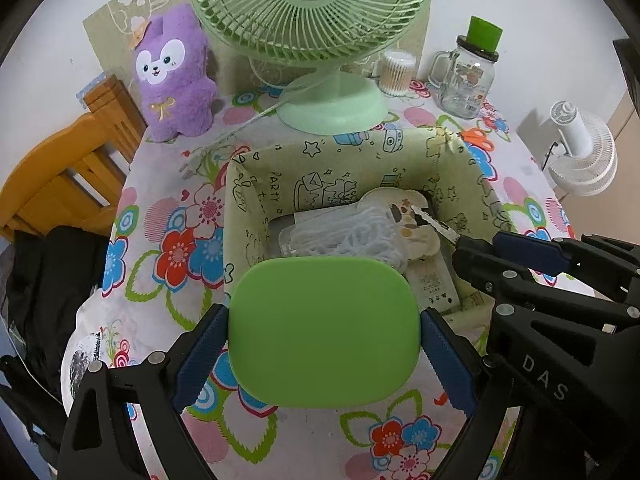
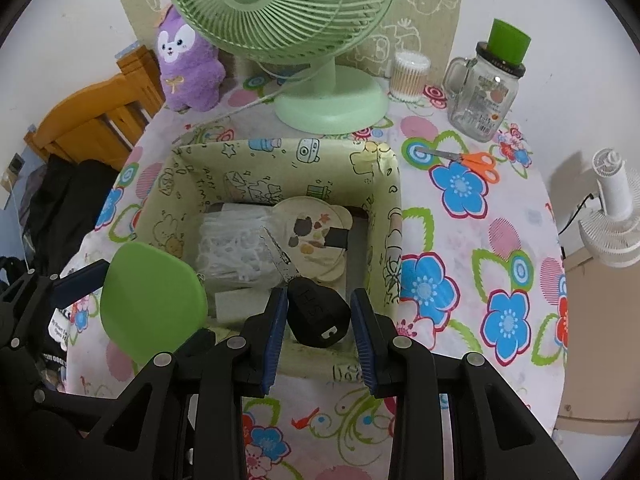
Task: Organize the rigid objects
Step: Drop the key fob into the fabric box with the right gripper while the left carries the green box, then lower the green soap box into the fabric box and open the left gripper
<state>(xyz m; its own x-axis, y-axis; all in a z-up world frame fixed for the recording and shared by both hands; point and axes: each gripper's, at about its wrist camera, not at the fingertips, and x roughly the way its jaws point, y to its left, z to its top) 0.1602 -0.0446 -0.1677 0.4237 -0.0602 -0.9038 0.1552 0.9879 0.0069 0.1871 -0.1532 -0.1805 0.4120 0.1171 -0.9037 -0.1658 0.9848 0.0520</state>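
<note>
On a flower-print worktop point(image 2: 460, 240), the left tool point(image 1: 324, 356) clamps a green lid point(image 1: 324, 330) at the storage box's point(image 2: 384, 184) 7 o'clock; the right tool point(image 2: 318, 320) grips a black-handled key point(image 2: 316, 312) above the box, best released low, clear of the walls.

Green fan point(image 1: 308, 12), purple plush point(image 1: 174, 76) — wooden chair point(image 1: 68, 172) beyond.
</note>
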